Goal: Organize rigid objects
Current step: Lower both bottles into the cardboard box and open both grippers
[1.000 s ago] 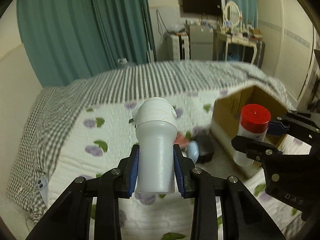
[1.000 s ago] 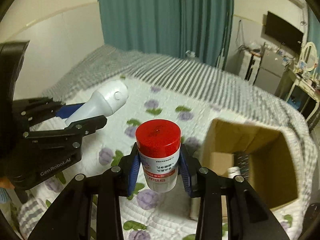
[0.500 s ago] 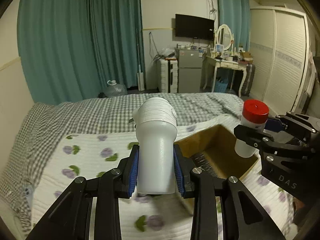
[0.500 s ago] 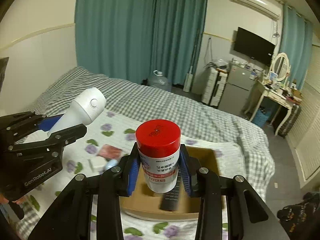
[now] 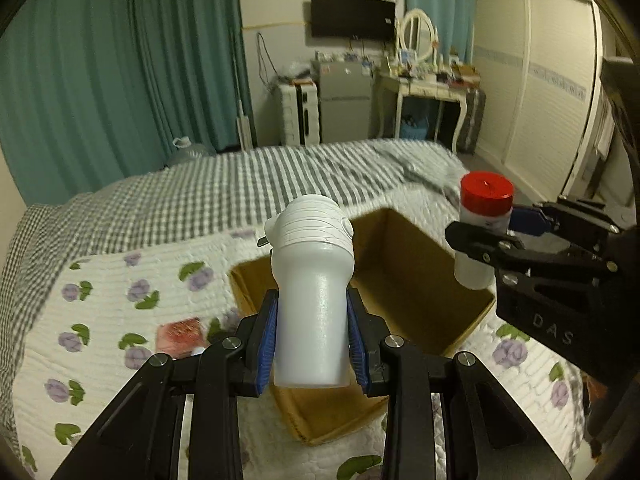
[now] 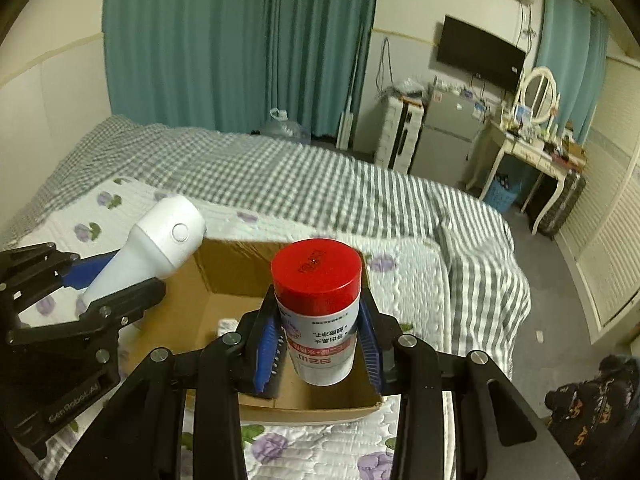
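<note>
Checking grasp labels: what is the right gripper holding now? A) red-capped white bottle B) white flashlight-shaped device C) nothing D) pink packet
A: in the right wrist view the right gripper is shut on the red-capped white bottle, over the open cardboard box.

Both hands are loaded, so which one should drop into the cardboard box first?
Right, probably. Its fingers hold the red-capped white bottle directly over the open brown cardboard box, while the left's white flashlight-shaped device hangs nearer the box's left wall.
</note>
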`<action>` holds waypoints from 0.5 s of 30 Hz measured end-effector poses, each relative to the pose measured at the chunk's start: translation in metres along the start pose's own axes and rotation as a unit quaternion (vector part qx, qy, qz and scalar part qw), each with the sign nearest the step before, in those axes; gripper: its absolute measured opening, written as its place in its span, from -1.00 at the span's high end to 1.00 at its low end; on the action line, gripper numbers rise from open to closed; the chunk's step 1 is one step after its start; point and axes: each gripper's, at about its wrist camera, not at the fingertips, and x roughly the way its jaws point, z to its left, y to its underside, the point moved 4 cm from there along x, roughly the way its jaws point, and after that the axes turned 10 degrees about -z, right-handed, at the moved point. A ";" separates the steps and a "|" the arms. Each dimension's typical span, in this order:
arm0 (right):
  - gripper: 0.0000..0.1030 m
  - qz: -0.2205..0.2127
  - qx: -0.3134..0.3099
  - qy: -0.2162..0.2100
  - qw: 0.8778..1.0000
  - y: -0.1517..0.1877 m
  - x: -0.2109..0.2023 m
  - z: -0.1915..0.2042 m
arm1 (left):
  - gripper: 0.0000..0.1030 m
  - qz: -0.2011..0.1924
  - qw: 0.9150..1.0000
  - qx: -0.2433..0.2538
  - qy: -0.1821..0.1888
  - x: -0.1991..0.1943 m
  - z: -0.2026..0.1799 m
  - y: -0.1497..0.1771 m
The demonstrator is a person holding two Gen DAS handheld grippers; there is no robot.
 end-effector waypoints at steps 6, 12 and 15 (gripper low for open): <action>0.31 0.035 0.008 -0.008 0.999 0.025 0.036 -0.015 | 0.37 0.030 1.000 0.006 -0.004 0.028 -0.008 0.018; 0.31 0.057 0.013 -0.017 0.998 0.047 0.064 -0.017 | 0.37 0.054 0.998 0.006 -0.011 0.052 -0.007 0.032; 0.31 0.063 0.013 -0.020 0.998 0.052 0.074 -0.016 | 0.37 0.062 0.998 0.006 -0.014 0.060 -0.007 0.036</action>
